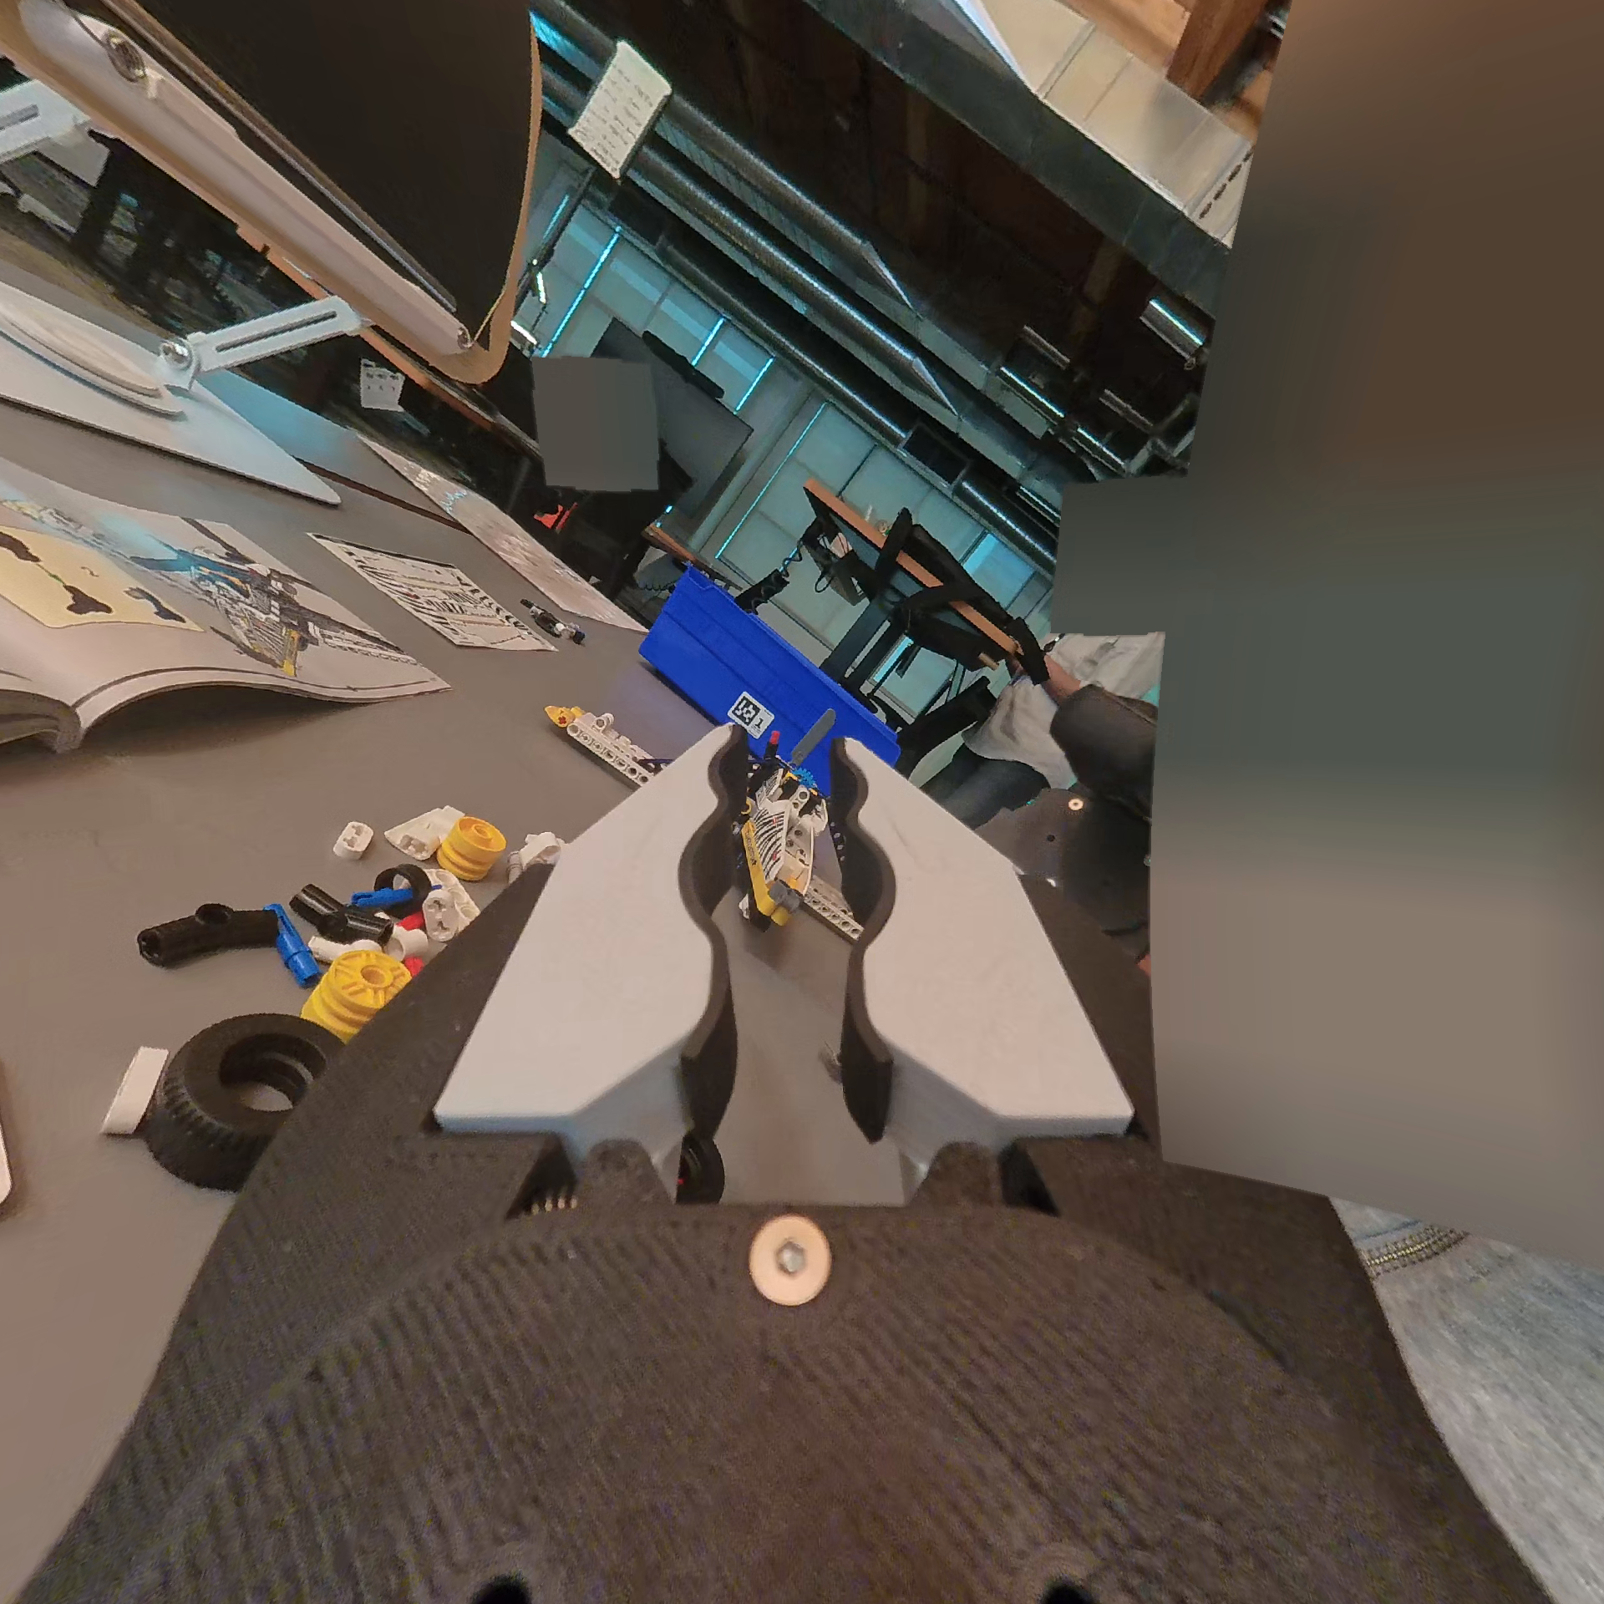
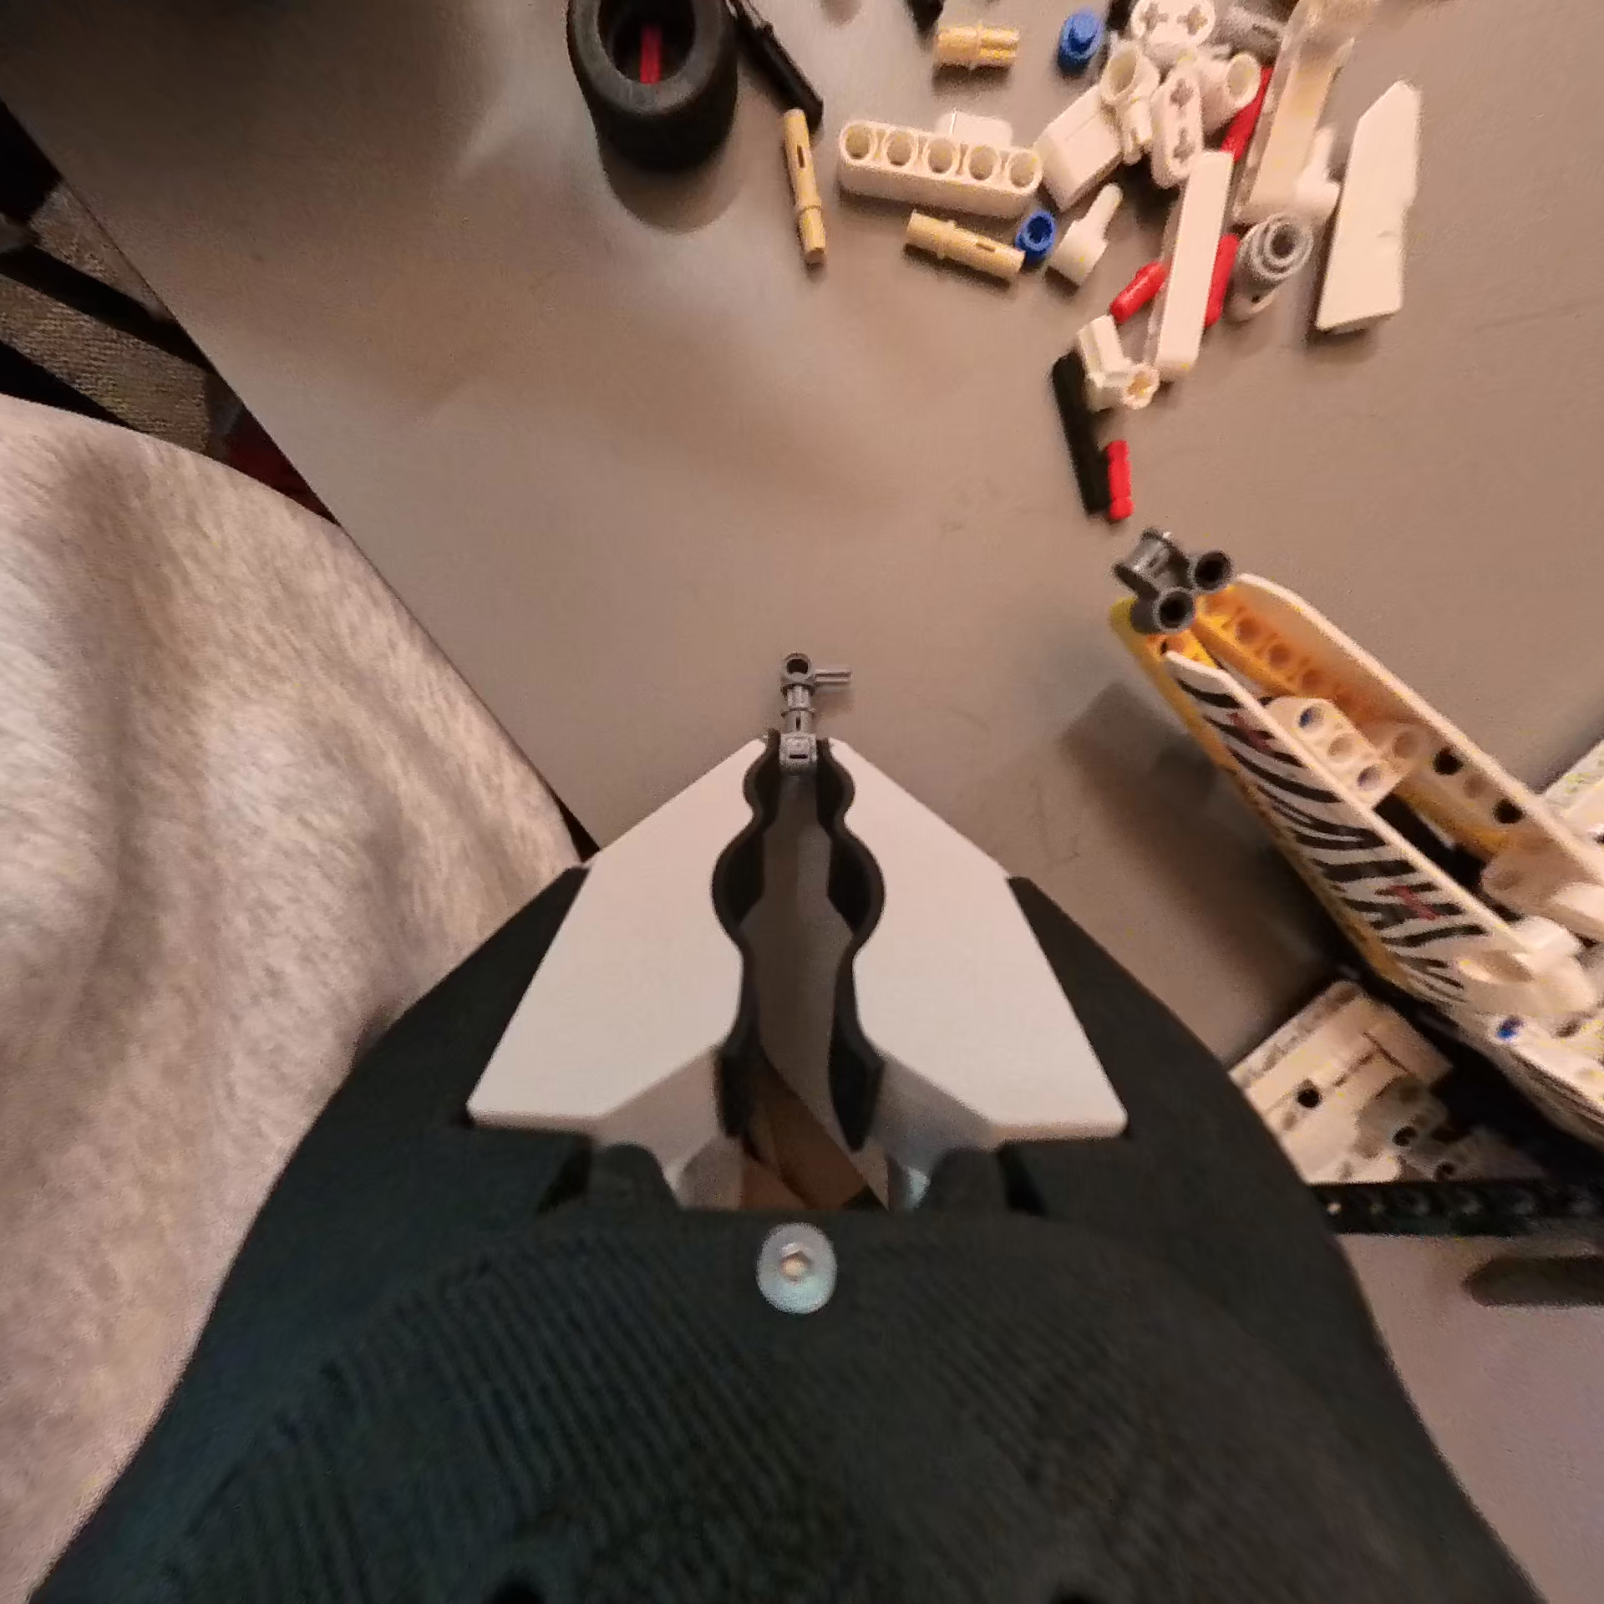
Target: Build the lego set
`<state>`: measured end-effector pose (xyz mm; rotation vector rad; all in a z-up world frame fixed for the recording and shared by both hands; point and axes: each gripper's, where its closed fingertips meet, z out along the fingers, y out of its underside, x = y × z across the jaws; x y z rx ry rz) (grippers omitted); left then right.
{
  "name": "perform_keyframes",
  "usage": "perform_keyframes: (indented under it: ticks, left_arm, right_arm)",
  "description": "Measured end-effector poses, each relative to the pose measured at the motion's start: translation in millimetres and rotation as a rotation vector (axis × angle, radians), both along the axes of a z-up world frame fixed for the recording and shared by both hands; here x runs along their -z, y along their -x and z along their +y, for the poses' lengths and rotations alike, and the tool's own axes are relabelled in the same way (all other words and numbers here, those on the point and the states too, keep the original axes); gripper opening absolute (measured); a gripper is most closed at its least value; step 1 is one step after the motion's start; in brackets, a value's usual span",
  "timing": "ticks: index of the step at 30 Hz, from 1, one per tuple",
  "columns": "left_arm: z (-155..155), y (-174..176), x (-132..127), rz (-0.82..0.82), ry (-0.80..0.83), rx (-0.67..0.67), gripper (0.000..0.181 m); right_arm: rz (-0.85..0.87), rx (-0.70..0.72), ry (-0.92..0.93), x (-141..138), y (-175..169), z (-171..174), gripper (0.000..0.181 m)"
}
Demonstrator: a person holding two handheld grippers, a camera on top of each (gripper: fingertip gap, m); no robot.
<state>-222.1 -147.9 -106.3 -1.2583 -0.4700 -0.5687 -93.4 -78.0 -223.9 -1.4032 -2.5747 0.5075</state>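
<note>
The lego model [image 1: 777, 833], white with black stripes and yellow, sits between my left gripper's [image 1: 788, 755] jaws, which are closed on it near the tips. The model also shows at the right of the right wrist view [image 2: 1354, 807], nose tilted up over the grey table [image 2: 694, 434]. My right gripper [image 2: 798, 753] is shut on a small grey connector piece [image 2: 798, 707] that sticks out past its tips, to the left of the model and apart from it. Neither gripper shows in the other's view.
Loose parts lie left of the left gripper: yellow wheels [image 1: 471, 846], a black tyre [image 1: 234, 1094], a black connector [image 1: 204, 933]. An open instruction booklet [image 1: 174, 625] and a blue bin [image 1: 755, 668] lie beyond. Ahead of the right gripper are a tyre [image 2: 651, 78], a white beam [image 2: 937, 165] and tan pins [image 2: 803, 182]. A grey sleeve [image 2: 217, 781] is on the left. My hands' fingertips stand some 20 centimetres from each other.
</note>
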Motion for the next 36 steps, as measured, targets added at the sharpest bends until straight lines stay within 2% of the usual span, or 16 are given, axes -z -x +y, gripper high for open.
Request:
perform_keyframes:
  ticks: [7,10,14,18,25,36]
  left_arm:
    - [5,-8,0,-0.015,-0.005,0.059,0.022]
    - [15,-28,1,-0.017,-0.002,0.180,0.029]
    - [34,-72,14,0.010,0.087,0.406,0.033]
    - [41,-95,10,-0.058,0.031,0.507,0.029]
    - [46,-103,11,-0.056,0.041,0.526,0.005]
    - [44,-105,15,-0.101,0.067,0.576,0.004]
  right_arm:
    - [0.244,-0.103,0.027,-32,20,-9,0.006]
    - [0.414,-0.179,-0.031,-50,28,-10,0.006]
    - [0.627,-0.279,-0.094,-76,34,-18,0.006]
    - [0.742,-0.313,-0.131,-88,35,-18,0.005]
    - [0.838,-0.360,-0.185,-94,33,-19,0.006]
    - [0.839,-0.380,-0.210,-91,31,-21,0.006]
